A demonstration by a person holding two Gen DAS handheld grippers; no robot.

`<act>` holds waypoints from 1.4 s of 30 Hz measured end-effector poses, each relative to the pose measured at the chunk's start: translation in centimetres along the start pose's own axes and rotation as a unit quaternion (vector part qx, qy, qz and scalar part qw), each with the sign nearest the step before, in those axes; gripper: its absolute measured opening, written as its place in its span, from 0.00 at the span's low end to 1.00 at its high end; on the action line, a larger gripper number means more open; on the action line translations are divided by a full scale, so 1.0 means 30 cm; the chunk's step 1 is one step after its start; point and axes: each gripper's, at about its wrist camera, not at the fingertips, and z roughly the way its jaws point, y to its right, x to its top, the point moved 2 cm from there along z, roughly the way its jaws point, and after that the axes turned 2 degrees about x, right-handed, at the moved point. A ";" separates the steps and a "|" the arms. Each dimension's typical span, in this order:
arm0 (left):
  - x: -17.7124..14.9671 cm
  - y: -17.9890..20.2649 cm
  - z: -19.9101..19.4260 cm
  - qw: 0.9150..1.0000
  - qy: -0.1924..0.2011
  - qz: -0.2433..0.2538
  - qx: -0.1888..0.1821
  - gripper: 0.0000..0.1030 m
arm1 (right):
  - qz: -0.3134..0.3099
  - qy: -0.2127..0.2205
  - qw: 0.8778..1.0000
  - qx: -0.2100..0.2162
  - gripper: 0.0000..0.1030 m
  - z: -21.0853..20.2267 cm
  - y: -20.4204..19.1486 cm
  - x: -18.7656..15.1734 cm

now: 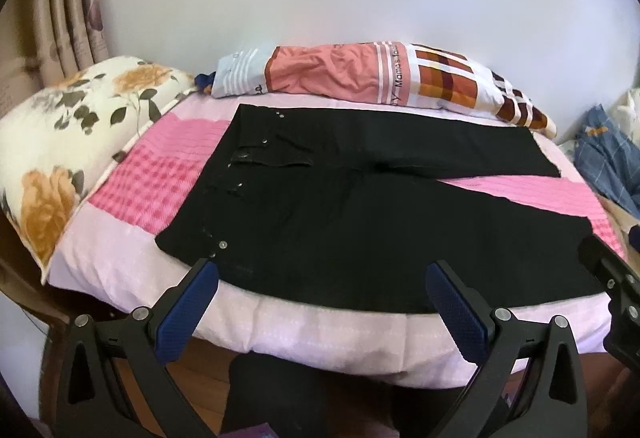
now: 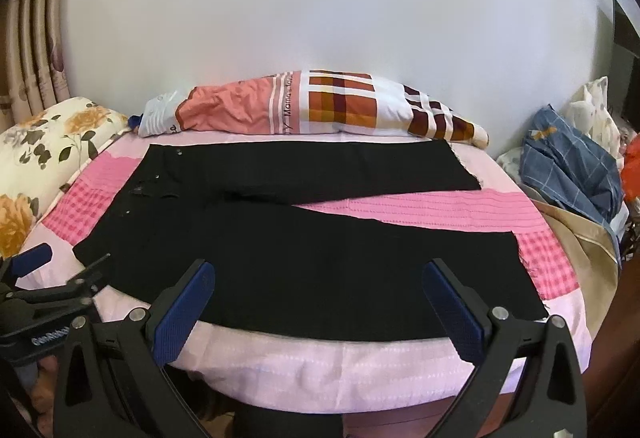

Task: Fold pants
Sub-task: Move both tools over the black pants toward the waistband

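Black pants lie flat on a pink bed cover, waistband with metal buttons at the left, two legs spread out to the right; they also show in the right wrist view. My left gripper is open and empty, hovering at the near edge by the waist end. My right gripper is open and empty, over the near edge of the near leg. The left gripper also shows at the left edge of the right wrist view.
A floral pillow lies at the bed's left end. A rolled patterned quilt lies along the far wall. A pile of blue checked cloth sits at the right. The bed's near edge drops off below the grippers.
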 end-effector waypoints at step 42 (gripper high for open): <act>0.299 -0.118 0.395 0.996 -0.020 0.044 0.070 1.00 | -0.011 -0.043 0.999 0.019 1.00 0.389 -0.087 0.173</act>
